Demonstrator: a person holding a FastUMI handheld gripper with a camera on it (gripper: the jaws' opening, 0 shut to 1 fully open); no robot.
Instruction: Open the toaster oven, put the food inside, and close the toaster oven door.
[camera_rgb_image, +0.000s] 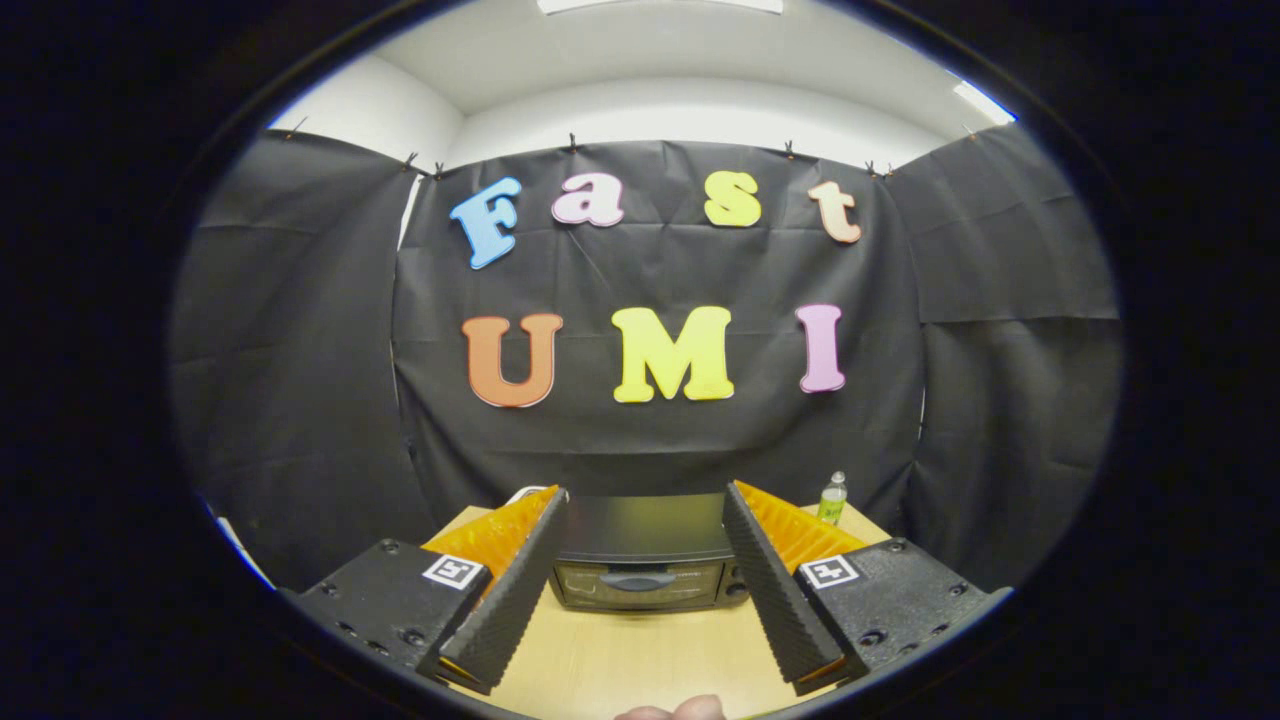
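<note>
The gripper (645, 510) is hanging above the near part of a pale wooden table (640, 655), its two ridged fingers (510, 590) spread wide apart and grasping nothing, with bare table showing between them. The fingers are pointing toward the far side of the booth, tilted outward from each other like an open V.

The dark grey, box-shaped toaster oven (645, 555) is sitting on the table beyond the fingers, framed in the gap between them and well apart from both. Its glass-fronted door (640, 584) is facing the gripper and is standing closed, with a curved dark handle (637, 580) running across the upper part of the door. What looks like a round knob is showing at the right end of the front panel, though it is too small to tell for sure.

A small clear plastic bottle with a green label (832, 499) is standing upright at the far right of the table, to the right of the oven and behind the right finger. A fingertip of a person's hand (675, 709) is peeking in at the near edge of the table. Black cloth is hanging behind the table as the booth wall.
</note>
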